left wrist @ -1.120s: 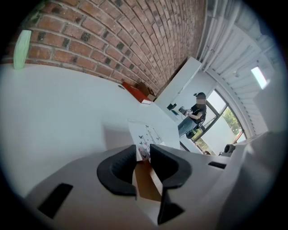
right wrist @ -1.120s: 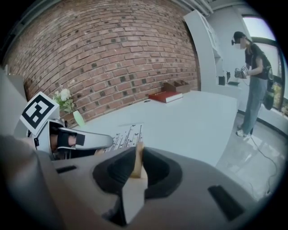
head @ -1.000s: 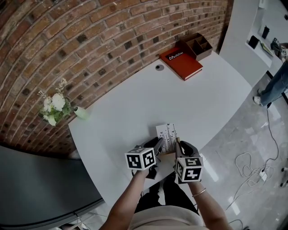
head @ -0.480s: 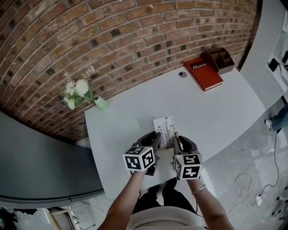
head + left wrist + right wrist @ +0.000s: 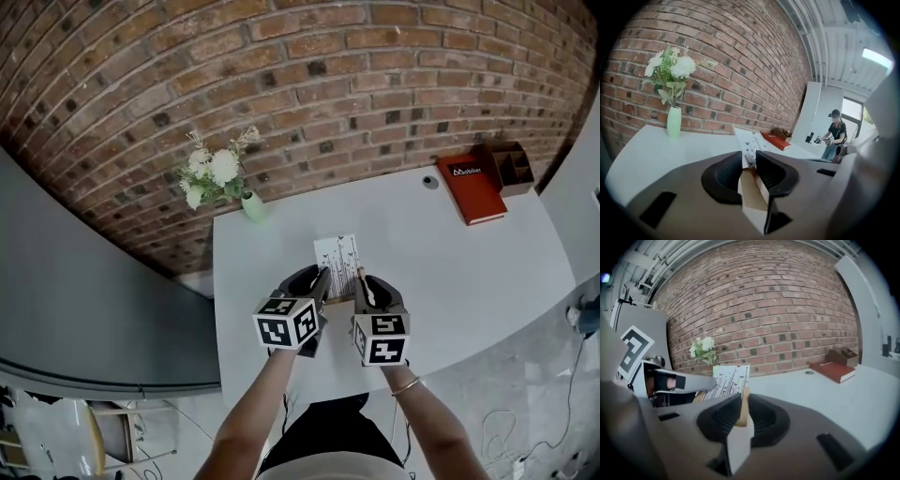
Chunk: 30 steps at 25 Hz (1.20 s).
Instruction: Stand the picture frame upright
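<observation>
Soft, even daylight fills the room, so the white surface point(image 5: 459, 262) reads bright without harsh glare and shadows stay faint. In the left gripper view a ceiling lamp point(image 5: 877, 55) and a window point(image 5: 855, 112) blow out to white. Wide lenses bend the brick wall point(image 5: 281, 84) into curves, and both gripper views darken at the corners. The left tongs point(image 5: 749, 161), the right tongs point(image 5: 740, 404) and the near edge of the picture frame point(image 5: 339, 265) are out of focus.

The table point(image 5: 450, 267) lies open rightward to the red book point(image 5: 473, 187); the flower vase point(image 5: 252, 206) seems close back-left.
</observation>
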Each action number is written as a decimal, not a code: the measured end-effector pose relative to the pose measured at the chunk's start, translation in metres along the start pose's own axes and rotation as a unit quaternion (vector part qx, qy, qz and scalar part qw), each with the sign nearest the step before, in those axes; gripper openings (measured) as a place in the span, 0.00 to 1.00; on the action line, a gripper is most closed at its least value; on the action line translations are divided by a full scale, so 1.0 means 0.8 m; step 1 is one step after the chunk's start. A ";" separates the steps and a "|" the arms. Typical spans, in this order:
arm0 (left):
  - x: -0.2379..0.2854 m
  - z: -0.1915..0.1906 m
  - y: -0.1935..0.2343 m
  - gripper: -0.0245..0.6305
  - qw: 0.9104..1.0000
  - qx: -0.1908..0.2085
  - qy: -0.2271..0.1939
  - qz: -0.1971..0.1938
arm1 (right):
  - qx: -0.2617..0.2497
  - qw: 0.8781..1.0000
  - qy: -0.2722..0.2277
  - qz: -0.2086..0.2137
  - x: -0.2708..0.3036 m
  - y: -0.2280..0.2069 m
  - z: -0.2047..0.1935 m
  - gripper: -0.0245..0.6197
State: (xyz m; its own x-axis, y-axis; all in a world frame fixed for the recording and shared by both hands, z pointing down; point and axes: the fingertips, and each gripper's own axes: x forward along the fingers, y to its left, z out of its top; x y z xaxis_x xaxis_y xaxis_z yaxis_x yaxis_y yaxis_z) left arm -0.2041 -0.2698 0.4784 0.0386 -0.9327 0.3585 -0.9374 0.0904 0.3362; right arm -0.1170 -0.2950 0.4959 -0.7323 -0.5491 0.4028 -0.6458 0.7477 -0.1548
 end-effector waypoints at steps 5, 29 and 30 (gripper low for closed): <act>0.016 0.012 0.045 0.16 1.000 0.018 -0.011 0.014 | -0.015 1.000 0.004 0.010 0.052 0.015 0.003 0.13; 0.085 0.019 0.142 0.15 0.998 0.047 -0.026 0.013 | -0.061 0.997 0.032 -0.017 0.175 0.024 -0.011 0.12; 0.086 0.018 0.143 0.14 0.998 0.047 -0.026 0.013 | -0.063 0.997 0.033 -0.017 0.175 0.024 -0.014 0.12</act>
State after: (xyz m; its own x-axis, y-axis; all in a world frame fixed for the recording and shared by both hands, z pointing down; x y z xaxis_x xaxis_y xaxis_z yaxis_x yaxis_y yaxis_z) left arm -0.3134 -0.3285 0.5291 -0.0015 -0.9479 0.3185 -0.9665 0.0831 0.2429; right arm -0.2300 -0.3534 0.5591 -0.6919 -0.5522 0.4651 -0.6348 0.7722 -0.0276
